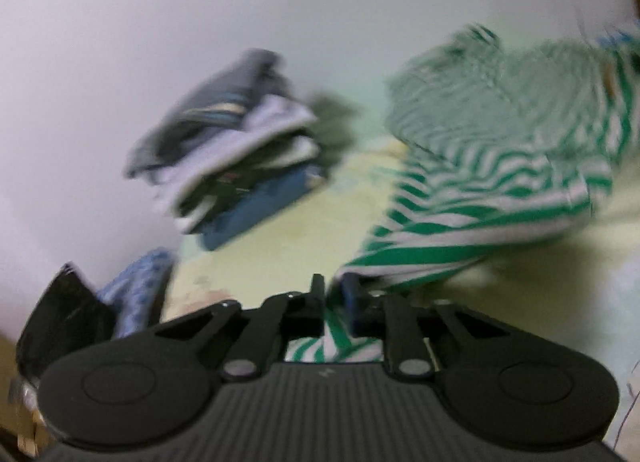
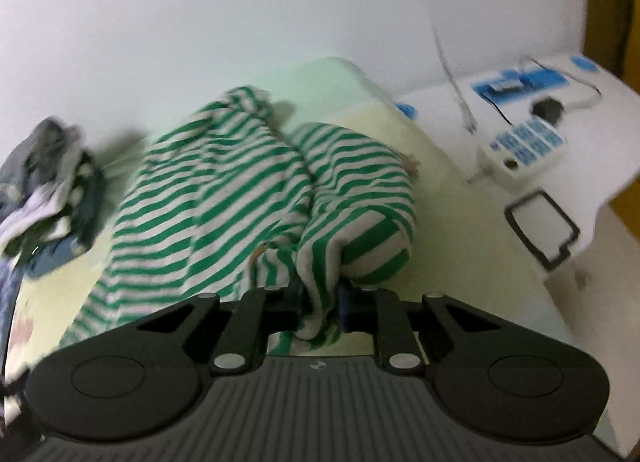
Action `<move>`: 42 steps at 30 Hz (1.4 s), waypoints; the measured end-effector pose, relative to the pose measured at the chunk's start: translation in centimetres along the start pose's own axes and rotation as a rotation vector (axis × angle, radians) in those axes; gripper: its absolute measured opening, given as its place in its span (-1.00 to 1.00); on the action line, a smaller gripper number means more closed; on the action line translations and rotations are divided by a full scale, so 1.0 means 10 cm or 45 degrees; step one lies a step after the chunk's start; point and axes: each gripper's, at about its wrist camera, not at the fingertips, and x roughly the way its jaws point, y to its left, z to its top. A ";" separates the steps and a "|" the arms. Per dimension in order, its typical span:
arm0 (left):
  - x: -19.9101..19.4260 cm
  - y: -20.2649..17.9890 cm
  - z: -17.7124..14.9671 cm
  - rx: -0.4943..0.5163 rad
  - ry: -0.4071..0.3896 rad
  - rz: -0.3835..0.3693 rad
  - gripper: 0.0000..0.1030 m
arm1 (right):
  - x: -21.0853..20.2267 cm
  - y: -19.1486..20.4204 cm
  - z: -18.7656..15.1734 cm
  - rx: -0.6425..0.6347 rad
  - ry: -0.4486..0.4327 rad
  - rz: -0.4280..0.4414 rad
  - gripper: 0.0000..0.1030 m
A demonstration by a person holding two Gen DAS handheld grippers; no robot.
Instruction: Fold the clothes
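A: Start close. What are the two grippers doing?

B: The left gripper [image 1: 332, 296] has its fingers pinching a strip of the striped shirt [image 1: 500, 166]; the cloth runs right between them and down under the body of the tool. The right gripper [image 2: 320, 298] does the same, with a thick bunched fold of the same shirt [image 2: 224, 198] squeezed between its fingers.

A: So the shirt is held at two places. How does it lie?

B: Rumpled, not flat. From the right wrist it heaps up in two humps just past the fingers, with a sleeve or hem rolled over at the near end. It rests on a pale yellow mat [image 1: 288, 230]. Both views are smeared, so finer detail is lost.

A: Is it folded?

B: Not as it lies. I see no clean square edges, only loose bulges. I judge it mid-handling: it could be getting spread for a fold or drawn over into one, and the pictures don't settle which.

A: And farther back?

B: A stack [image 1: 232, 146] of folded clothes sits beyond, to the left, well apart from the shirt: dark, white and blue layers, fairly square. So some of the task's work lies done there. Nearer the left edge there's a blue patterned cloth [image 1: 136, 294], seemingly loose, perhaps left to fold.

A: Anything else?

B: To the right, a white device [image 2: 524, 142] with blue keys and a cable.
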 end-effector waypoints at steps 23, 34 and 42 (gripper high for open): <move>0.25 -0.31 -0.33 0.305 0.141 -0.204 -0.19 | -0.42 -0.12 -0.17 -0.189 0.049 0.133 -0.69; 0.51 -0.46 -0.20 0.376 0.045 -0.082 -0.18 | -0.05 -0.20 -0.28 -0.142 0.186 0.123 0.24; 0.19 -0.47 -0.07 0.243 0.006 0.039 -0.64 | 0.15 -0.28 -0.33 -0.054 0.207 0.093 -0.21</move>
